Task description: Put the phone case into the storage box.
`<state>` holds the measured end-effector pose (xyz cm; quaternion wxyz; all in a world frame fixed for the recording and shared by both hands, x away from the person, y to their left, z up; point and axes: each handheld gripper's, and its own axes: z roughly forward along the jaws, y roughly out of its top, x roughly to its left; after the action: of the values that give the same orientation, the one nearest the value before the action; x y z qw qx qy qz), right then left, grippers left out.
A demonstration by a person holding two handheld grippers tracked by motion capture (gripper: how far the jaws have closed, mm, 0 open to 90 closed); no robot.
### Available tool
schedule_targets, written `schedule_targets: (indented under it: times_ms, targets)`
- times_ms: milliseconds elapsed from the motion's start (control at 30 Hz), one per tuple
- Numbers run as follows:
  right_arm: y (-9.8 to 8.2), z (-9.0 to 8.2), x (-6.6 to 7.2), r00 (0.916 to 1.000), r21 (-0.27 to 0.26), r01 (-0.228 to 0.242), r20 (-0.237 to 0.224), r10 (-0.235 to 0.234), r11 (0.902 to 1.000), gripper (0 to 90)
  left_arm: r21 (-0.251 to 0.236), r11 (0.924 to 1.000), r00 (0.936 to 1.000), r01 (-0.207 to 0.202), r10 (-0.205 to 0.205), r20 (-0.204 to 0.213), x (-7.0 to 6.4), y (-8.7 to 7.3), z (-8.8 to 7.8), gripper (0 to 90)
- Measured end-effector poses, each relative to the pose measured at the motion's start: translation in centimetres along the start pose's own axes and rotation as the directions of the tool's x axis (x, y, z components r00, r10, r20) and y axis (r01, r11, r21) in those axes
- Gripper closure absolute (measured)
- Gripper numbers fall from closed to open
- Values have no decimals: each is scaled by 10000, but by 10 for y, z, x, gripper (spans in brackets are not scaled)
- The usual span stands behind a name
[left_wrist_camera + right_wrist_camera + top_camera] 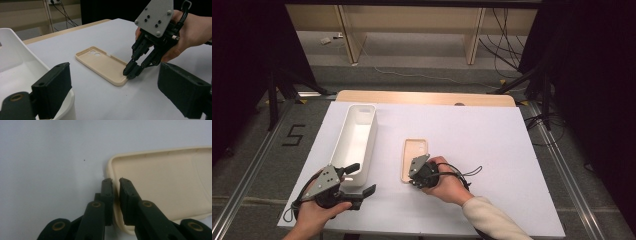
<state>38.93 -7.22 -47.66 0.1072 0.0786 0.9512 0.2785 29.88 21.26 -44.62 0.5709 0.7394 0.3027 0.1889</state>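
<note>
A beige phone case (415, 152) (105, 65) (170, 180) lies open side up on the white table, camera holes at its far end. My right gripper (413, 181) (130, 73) (115, 180) points down at the case's near end, its jaws shut on the raised rim there. My left gripper (360, 180) is held low at the front left, open, with nothing between its fingers (53, 85). One of its jaws hangs over the near end of the white bin.
A long white bin (373, 135) (15, 60) stands left of the case, running front to back. The white tabletop (492, 145) has bare room to the right. Cables and stands surround the table on the floor.
</note>
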Motion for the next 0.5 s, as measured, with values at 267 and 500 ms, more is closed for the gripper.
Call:
schedule_targets:
  times_ms: [267,500]
  targets:
    - [0,0,-1,9999,-24,106,-41,-106,9999,836,-7,10000,10000,5,-5,-8,0,0,0,113]
    - [0,0,-1,9999,-51,138,-77,-138,9999,844,-10,10000,10000,2,-2,-5,0,0,0,113]
